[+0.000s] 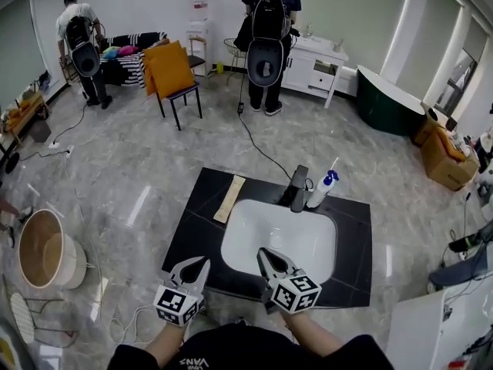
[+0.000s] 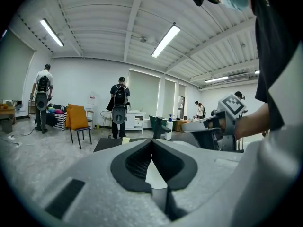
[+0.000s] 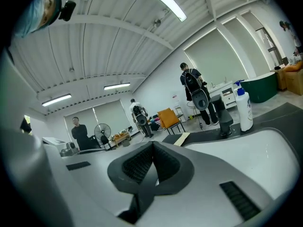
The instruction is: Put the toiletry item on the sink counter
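Bench [image 1: 199,210]: black top carrying a white basin [image 1: 254,223], which serves as the landmark for everything below.
Pump bottle [image 1: 322,190]: white with a blue pump head, upright on the bench at the basin's far rim, towards its right corner. It stands just beside the black faucet [image 1: 298,189], on the faucet's right.
Pump bottle, left gripper view: the bottle [image 2: 169,128] is small and far beyond the basin, next to the faucet [image 2: 156,126].
Pump bottle, right gripper view: the bottle [image 3: 244,109] stands at the basin's far side, right of the faucet [image 3: 226,121].
Beige strip [image 1: 229,198]: lies flat on the bench just left of the basin's far left corner. What it is cannot be told.
Left tool [image 1: 202,260]: at the basin's near left corner, over the bench's front part. Its jaws are pressed together with nothing between them [image 2: 152,141].
Right tool [image 1: 262,250]: over the basin's near rim, tips pointing across the basin. Its jaws are together and empty [image 3: 152,143].
Bottle relative to the tools: on the opposite side of the basin, well apart from both, with the whole bowl between; it is nearer the right tool's line than the left's.
Tools relative to each other: side by side at the basin's near edge, not touching.
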